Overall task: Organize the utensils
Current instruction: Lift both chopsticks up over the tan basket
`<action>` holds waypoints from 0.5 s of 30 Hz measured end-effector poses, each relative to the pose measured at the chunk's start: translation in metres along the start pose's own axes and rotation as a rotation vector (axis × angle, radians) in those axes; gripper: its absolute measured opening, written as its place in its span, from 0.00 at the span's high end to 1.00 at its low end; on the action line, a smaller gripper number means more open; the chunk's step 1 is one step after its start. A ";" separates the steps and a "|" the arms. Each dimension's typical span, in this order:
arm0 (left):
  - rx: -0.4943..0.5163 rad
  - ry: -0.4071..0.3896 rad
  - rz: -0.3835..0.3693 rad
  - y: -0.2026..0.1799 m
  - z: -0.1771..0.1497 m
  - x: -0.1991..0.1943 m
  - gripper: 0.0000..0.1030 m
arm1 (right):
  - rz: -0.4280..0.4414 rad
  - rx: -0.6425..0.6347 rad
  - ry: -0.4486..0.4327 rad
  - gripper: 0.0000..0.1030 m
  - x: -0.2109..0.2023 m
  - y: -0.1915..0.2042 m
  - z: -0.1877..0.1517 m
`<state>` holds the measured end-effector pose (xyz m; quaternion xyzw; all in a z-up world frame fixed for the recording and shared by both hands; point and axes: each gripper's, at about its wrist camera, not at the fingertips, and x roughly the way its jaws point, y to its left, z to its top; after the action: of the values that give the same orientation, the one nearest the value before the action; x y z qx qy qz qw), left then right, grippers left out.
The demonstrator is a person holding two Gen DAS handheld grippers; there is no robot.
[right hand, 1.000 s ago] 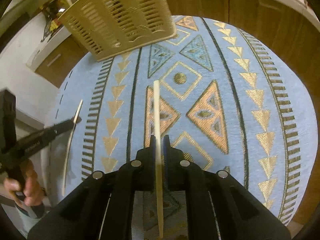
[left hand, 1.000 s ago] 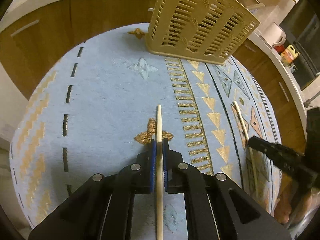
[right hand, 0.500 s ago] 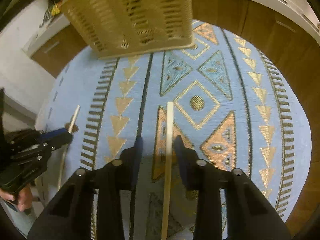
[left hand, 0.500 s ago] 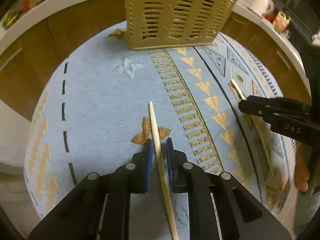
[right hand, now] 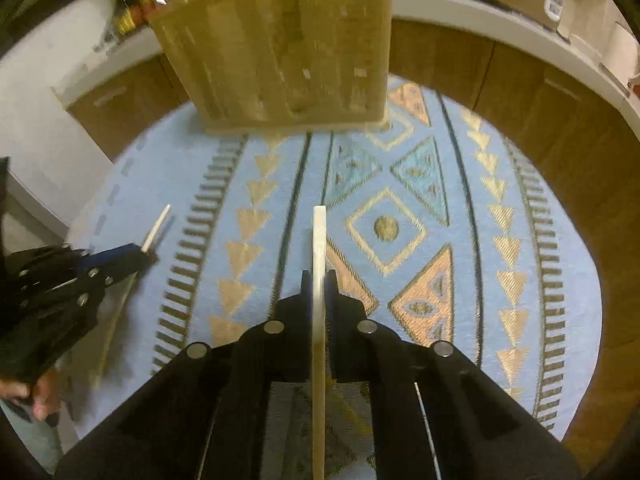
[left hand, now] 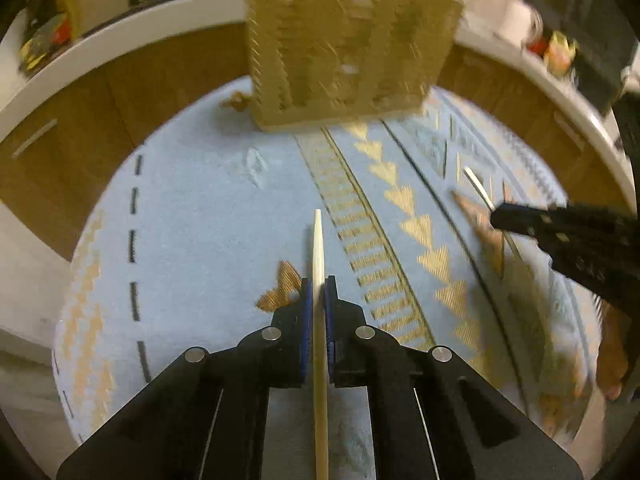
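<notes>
A pale wooden chopstick point(left hand: 318, 248) runs straight forward between the blue pads of my left gripper point(left hand: 318, 296), which is shut on it above the blue patterned tablecloth point(left hand: 192, 220). A second chopstick point(right hand: 319, 240) is held the same way in my right gripper point(right hand: 319, 284), also shut. A tan slotted utensil basket point(left hand: 344, 52) stands at the far side of the table, straight ahead in both views point(right hand: 280, 48). Each view catches the other gripper at its edge: the right gripper point(left hand: 560, 232) with its chopstick tip point(left hand: 476, 186), the left gripper point(right hand: 116, 258) with its chopstick tip point(right hand: 158, 228).
The round table point(right hand: 560, 320) is ringed by wooden cabinet fronts point(left hand: 132, 92) under a white counter point(left hand: 120, 40) with small items on it. A hand point(right hand: 36, 396) holds the left gripper's handle at the lower left of the right wrist view.
Half a second ago both grippers stood slightly open with the chopsticks loose and slanted between the fingers. Now both are shut again and the chopsticks lie straight. The basket sits more centred ahead.
</notes>
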<state>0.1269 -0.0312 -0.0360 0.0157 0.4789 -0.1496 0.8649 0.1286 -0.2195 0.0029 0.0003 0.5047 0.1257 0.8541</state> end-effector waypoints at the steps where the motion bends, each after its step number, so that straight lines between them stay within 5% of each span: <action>1: -0.019 -0.035 -0.011 0.003 0.002 -0.007 0.97 | -0.002 -0.006 -0.027 0.96 -0.008 0.000 0.000; 5: -0.048 -0.145 -0.042 0.002 0.012 -0.032 0.97 | 0.033 0.009 -0.127 0.96 -0.035 -0.005 0.003; 15: -0.162 -0.604 -0.137 0.007 0.057 -0.120 0.96 | 0.131 0.080 -0.453 0.95 -0.109 -0.014 0.039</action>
<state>0.1168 -0.0049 0.0937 -0.1305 0.2107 -0.1668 0.9543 0.1157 -0.2516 0.1139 0.0952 0.3036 0.1575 0.9349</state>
